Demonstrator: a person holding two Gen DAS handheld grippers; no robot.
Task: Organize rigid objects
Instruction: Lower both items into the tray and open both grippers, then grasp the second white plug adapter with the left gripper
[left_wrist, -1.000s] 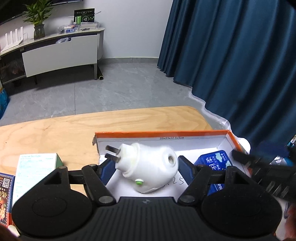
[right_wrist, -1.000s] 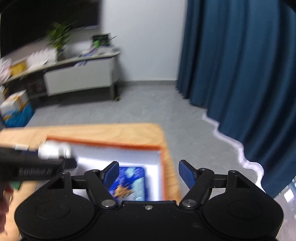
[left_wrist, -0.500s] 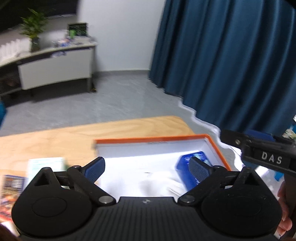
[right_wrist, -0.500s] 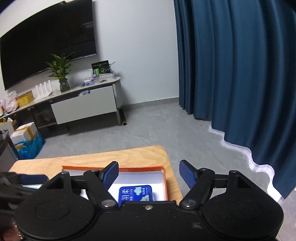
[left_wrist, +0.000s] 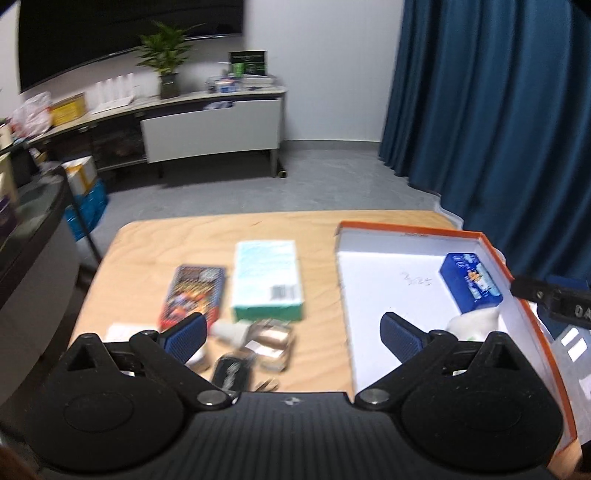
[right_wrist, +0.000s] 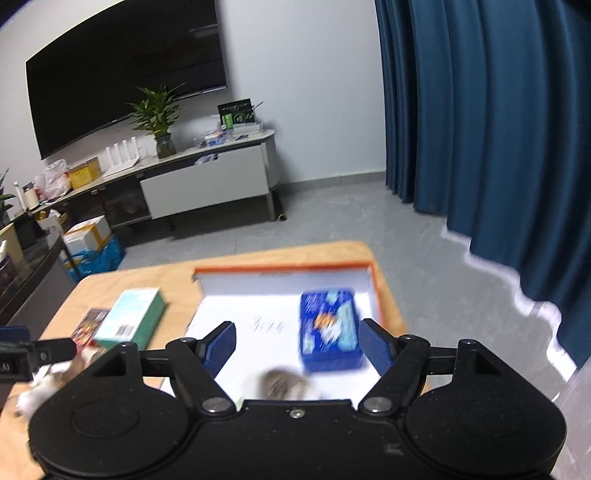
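In my left view, my left gripper (left_wrist: 291, 334) is wide apart and empty, its jaws having just opened. The white plug (left_wrist: 474, 323) lies in the orange box (left_wrist: 406, 230), touching the blue tin (left_wrist: 471, 282). Loose things beside the box are blurry; I may grab badly.

In my right view, my right gripper (right_wrist: 297, 343) is apart, empty, above the box and could bump the tin.

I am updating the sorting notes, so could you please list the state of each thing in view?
left gripper: open, fingers just spread, nothing between them
right gripper: open, empty
orange-rimmed box: open-topped, on the table
blue tin: lying inside the box
white plug-in device: lying inside the box, near the tin
teal carton: flat on the table, outside the box
colourful card pack: flat on the table, outside the box
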